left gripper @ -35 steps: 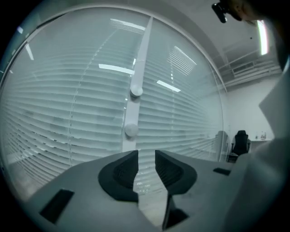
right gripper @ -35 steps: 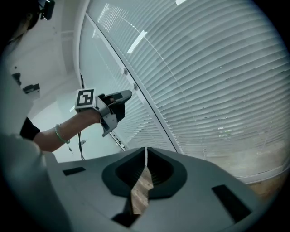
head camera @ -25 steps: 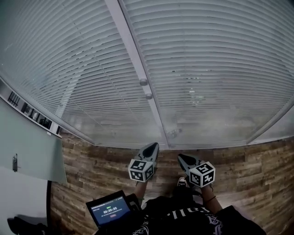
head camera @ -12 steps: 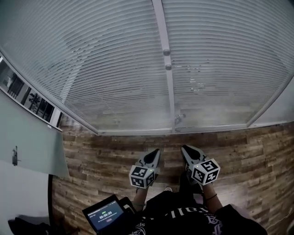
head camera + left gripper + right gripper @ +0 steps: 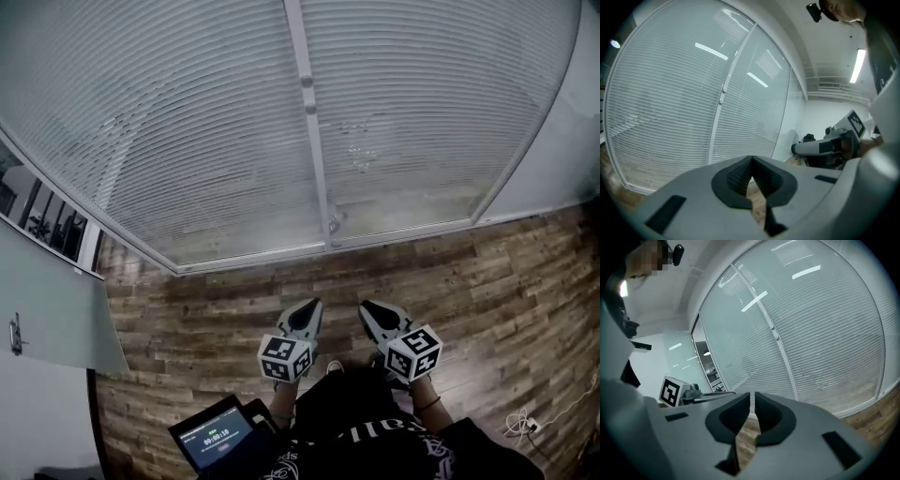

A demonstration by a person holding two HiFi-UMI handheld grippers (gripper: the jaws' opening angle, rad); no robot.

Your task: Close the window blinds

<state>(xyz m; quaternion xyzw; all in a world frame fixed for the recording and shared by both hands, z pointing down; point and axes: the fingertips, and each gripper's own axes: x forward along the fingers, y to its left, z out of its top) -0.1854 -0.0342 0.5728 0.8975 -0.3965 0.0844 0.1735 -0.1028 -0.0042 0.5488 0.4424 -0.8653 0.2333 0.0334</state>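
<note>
We face the window blinds (image 5: 169,131), left gripper (image 5: 306,313) and right gripper (image 5: 372,315) well short of them, fingers together, empty; approaching; next, probably reach the knob (image 5: 307,82) on their centre post

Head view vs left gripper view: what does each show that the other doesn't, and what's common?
Only the head view: the lit screen low at the left and a cable on the floor at the right. Only the left gripper view: the ceiling light and the inside of its own jaws, shut with nothing between. Both: the blinds, the white post between them, the left gripper and the right gripper.
</note>
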